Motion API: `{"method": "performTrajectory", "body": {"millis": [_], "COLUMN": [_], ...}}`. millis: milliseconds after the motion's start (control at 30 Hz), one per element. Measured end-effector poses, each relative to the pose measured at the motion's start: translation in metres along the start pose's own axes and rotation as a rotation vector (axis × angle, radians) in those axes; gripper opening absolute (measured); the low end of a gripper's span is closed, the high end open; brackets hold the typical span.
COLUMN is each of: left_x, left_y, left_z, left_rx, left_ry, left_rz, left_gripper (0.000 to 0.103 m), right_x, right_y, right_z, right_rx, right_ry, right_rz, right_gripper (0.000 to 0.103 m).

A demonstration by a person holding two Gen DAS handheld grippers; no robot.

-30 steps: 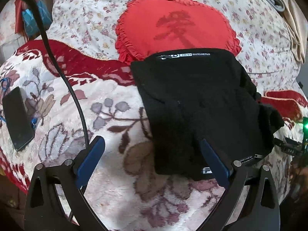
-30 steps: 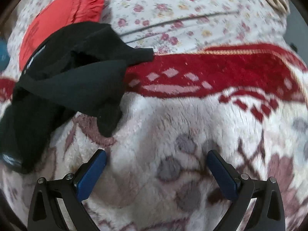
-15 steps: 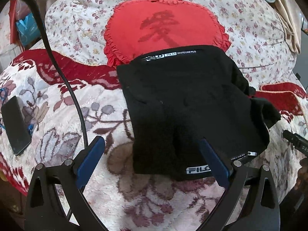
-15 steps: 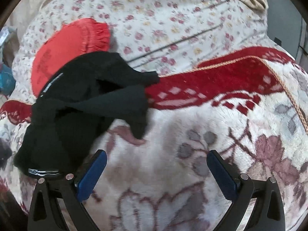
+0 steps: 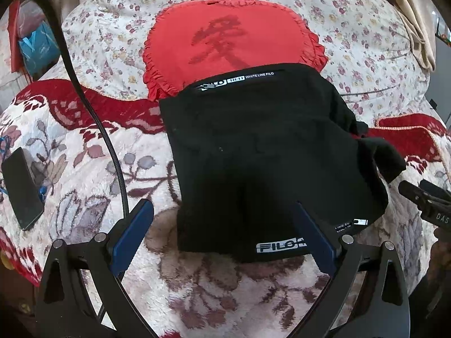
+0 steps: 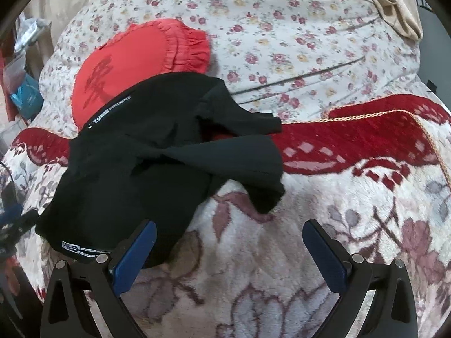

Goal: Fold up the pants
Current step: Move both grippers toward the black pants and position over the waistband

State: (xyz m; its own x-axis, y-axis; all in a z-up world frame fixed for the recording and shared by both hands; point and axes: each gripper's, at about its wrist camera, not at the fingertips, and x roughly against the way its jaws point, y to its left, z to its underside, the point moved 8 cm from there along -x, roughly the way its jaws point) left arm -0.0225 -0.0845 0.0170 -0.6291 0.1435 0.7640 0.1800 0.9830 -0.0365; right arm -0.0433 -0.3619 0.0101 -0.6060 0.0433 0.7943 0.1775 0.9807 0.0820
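The black pants (image 5: 262, 152) lie folded in a thick rectangle on the floral blanket (image 5: 93, 169), their far edge overlapping a red heart-shaped pillow (image 5: 231, 39). White logo strips show at the near hem. A loose flap sticks out on the right side. My left gripper (image 5: 224, 211) is open and empty, hovering over the near edge of the pants. In the right wrist view the pants (image 6: 141, 166) lie at the left, rumpled, with the flap pointing right. My right gripper (image 6: 229, 231) is open and empty above the blanket, its left finger over the pants' near corner.
A black phone (image 5: 21, 188) lies on the blanket at the left. A black cable (image 5: 93, 112) runs down toward the left gripper. A flowered quilt (image 6: 296, 33) covers the back. The right gripper's tip (image 5: 422, 197) shows at the left view's right edge.
Both grippers have pulled back and up from the pants, so more of the bed shows. The pants lie as they were. Both grippers stay open.
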Motion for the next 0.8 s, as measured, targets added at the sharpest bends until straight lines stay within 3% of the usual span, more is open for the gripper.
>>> {"method": "performTrajectory", "body": {"millis": [800], "left_x": [-0.002], "left_y": [-0.006], "left_z": [0.001], "left_rx": [-0.003], "left_ry": [0.013], "left_rz": [0.000], "left_gripper": [0.100], "right_x": [-0.013], "right_y": [0.017], "right_z": [-0.002], "right_rx": [0.005], "right_ry": [0.041], "right_rz": [-0.041], "right_gripper": [0.103]}}
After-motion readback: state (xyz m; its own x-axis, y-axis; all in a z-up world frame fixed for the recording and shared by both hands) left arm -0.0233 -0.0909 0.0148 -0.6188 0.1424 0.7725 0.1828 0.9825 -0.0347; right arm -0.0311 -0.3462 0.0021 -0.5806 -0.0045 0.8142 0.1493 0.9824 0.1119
